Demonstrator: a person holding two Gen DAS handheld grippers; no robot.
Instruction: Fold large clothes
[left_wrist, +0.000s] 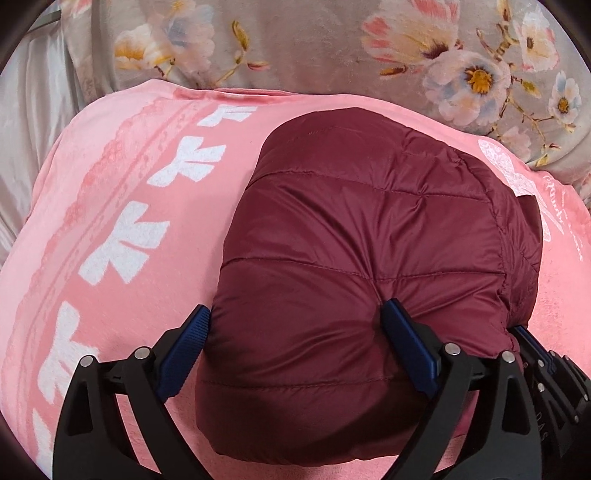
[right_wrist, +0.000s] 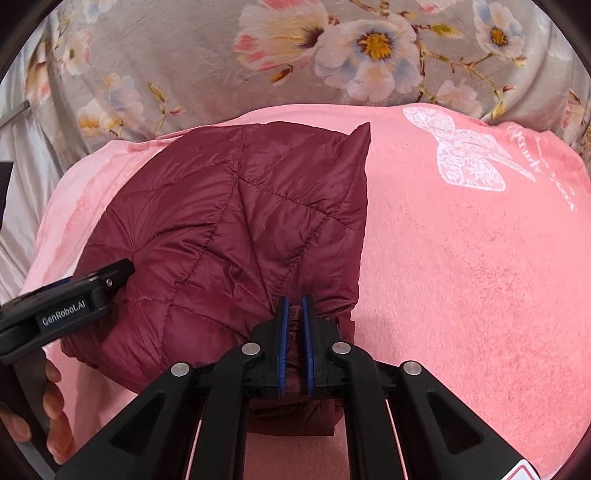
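A maroon quilted puffer jacket lies folded into a compact bundle on a pink blanket. My left gripper is open, its jaws wide apart around the bundle's near left part, one blue pad at the bundle's left edge, the other pressing into its top. My right gripper is shut on the jacket's near right edge, fabric pinched between its blue pads. The right gripper also shows in the left wrist view at the bundle's right corner. The left gripper's body shows at the left of the right wrist view.
The pink blanket with white bow prints spreads widely to the right of the jacket. Behind it lies grey floral bedding. A white sheet is at the far left. A hand holds the left gripper.
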